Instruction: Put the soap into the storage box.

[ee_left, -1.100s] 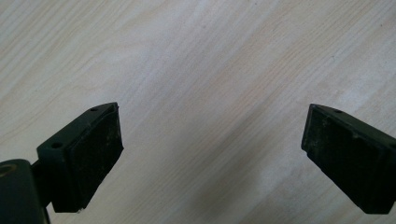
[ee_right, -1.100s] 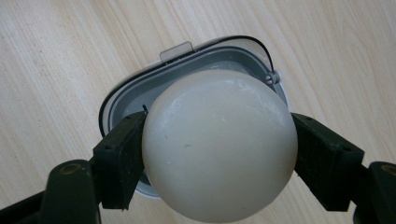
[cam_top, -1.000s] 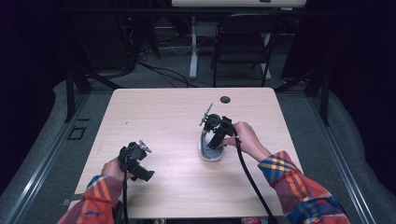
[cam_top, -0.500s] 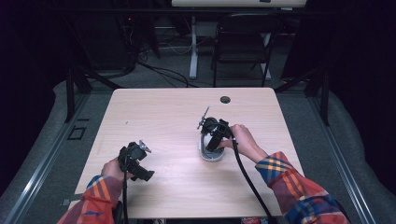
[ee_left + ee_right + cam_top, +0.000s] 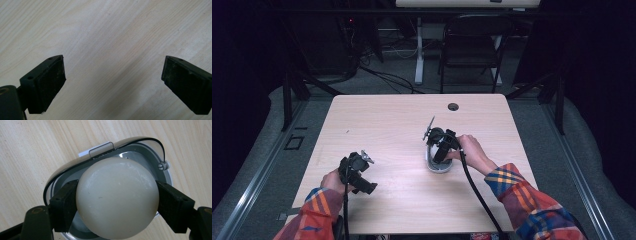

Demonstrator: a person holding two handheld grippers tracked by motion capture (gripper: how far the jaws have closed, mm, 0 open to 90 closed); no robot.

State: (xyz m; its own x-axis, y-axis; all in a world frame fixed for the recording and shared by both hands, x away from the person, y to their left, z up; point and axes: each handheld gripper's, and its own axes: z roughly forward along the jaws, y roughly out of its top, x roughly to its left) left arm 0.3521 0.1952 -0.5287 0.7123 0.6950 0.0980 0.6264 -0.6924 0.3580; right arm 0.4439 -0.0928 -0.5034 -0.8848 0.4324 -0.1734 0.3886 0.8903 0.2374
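Fingers (image 5: 63,205) around ball (image 5: 117,197), mid-table (image 5: 387,115)

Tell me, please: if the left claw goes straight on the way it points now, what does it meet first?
Probably the bare wooden table. The left claw is open, and nothing lies between its jaws or ahead of them, though the gap above the table is unclear.

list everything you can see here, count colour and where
table: 1, light wood, centre of the high view
grommet hole: 1, dark, far edge of the table
ball: 1, cream white, between the right tongs' jaws, over the container
container: 1, grey with a clear hinged lid open, right of the table's centre
chair: 1, black, on the floor beyond the table
left tongs: 1, black, open over bare wood, near left
right tongs: 1, black, shut on the ball
sleeves: 2, plaid orange and blue, near edge
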